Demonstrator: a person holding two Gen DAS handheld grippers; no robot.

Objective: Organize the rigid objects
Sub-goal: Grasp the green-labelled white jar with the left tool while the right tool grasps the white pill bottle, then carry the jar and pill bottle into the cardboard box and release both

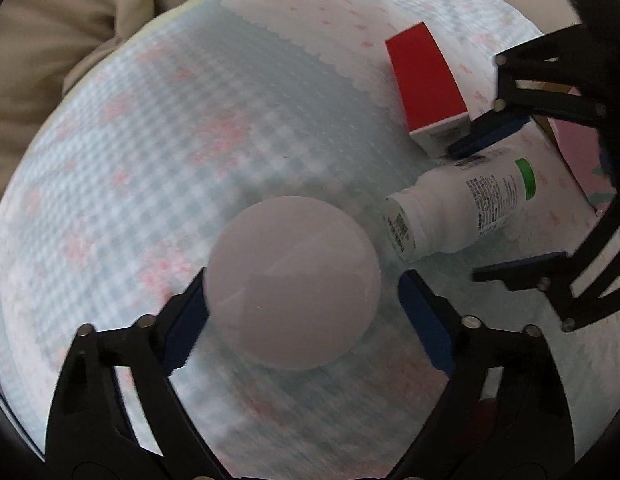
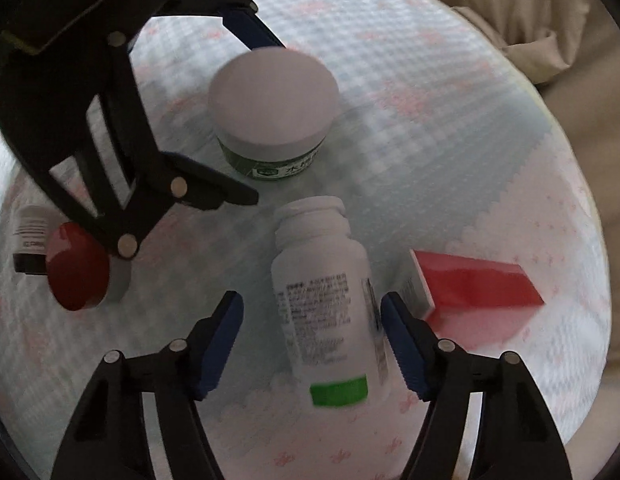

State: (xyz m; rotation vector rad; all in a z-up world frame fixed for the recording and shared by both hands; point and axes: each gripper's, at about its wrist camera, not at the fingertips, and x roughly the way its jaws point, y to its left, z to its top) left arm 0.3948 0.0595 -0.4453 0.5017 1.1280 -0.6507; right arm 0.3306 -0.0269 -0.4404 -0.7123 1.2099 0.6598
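A round jar with a white lid (image 1: 293,284) and green body (image 2: 271,114) stands on the checked cloth. My left gripper (image 1: 303,304) is open around it, its left pad touching the lid and its right pad apart; it also shows in the right wrist view (image 2: 245,96). A white bottle with a green mark (image 2: 330,300) lies on its side, also in the left wrist view (image 1: 466,204). My right gripper (image 2: 312,340) is open with the bottle between its jaws; it also shows in the left wrist view (image 1: 466,208).
A red box (image 1: 424,80) lies beside the bottle, also in the right wrist view (image 2: 478,292). A red-lidded jar (image 2: 79,268) and a small white tube (image 2: 29,236) lie at the left. Beige bedding (image 1: 49,40) borders the round cloth-covered surface (image 1: 169,140).
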